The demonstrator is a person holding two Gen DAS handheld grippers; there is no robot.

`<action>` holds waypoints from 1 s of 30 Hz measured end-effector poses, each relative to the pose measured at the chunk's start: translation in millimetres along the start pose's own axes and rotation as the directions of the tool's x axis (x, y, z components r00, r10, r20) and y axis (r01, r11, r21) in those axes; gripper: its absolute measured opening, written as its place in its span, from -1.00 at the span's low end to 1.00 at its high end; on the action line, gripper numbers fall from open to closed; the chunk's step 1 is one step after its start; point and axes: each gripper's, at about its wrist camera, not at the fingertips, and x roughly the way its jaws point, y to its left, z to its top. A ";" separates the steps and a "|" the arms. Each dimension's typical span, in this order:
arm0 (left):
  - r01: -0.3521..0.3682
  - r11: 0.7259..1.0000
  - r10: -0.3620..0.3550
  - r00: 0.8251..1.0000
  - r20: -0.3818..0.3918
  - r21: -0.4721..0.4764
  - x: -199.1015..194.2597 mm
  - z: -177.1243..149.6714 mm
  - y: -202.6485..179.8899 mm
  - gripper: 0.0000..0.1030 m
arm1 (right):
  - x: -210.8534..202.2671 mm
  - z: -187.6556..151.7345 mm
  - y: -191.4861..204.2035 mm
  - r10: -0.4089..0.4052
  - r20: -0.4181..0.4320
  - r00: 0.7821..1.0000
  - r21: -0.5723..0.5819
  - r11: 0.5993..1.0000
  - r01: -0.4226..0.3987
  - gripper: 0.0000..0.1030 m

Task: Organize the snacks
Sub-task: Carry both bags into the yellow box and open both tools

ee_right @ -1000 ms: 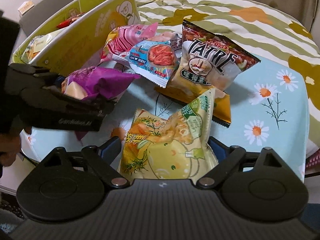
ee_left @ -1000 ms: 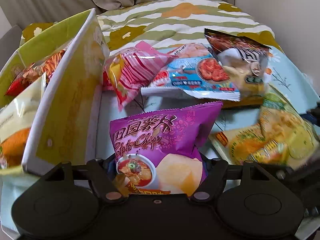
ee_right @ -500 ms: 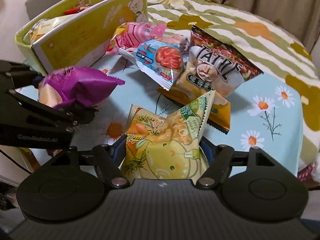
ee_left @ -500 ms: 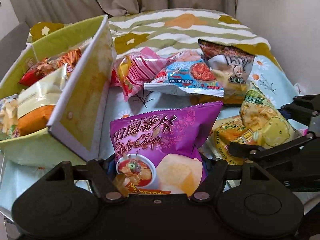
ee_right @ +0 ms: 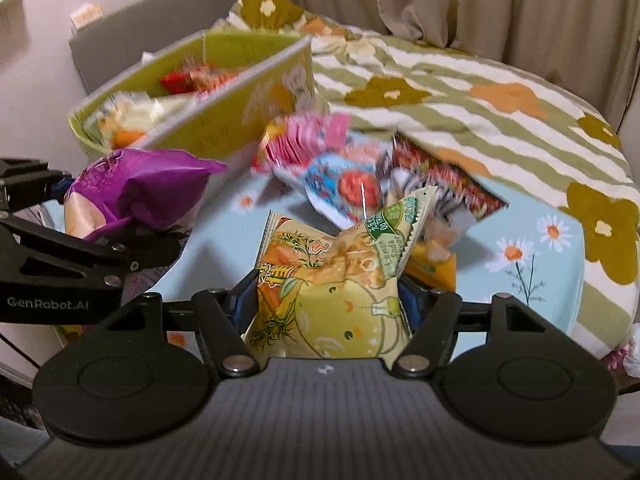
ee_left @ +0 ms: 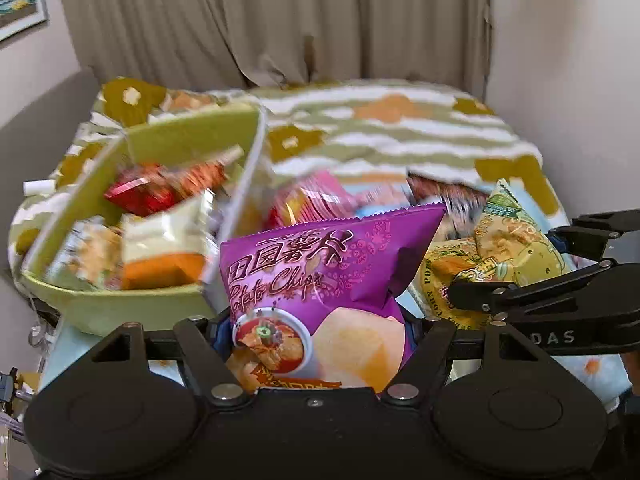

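Transfer step: left gripper (ee_left: 316, 344) clenched purple bag (ee_left: 320, 280), right gripper (ee_right: 326, 312) yellow bag (ee_right: 332, 292) — next, carry over bin (ee_left: 120, 304) and release.

The green box (ee_right: 224, 120) stands far left, its near wall tall, and bags already fill much of it. To its right a pile of snack bags (ee_right: 344, 176) blocks the middle of the desk (ee_right: 536, 216). The right side by the daisies is bare.
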 end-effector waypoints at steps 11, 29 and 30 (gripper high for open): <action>-0.093 0.992 0.103 0.986 0.130 -0.083 -32.8 51.3 79.4 0.47 | -29.2 85.5 31.8 0.055 0.152 0.987 -0.042 0.998 -0.049 0.61; -0.003 1.000 0.002 0.997 0.076 0.015 71.6 145.3 225.9 0.49 | 67.9 236.9 116.8 -0.058 0.202 0.978 0.125 0.992 0.033 0.62; 0.013 1.000 -0.015 0.998 0.064 0.022 80.1 147.7 230.2 0.50 | 72.2 238.9 117.5 -0.069 0.198 0.978 0.135 0.990 0.042 0.62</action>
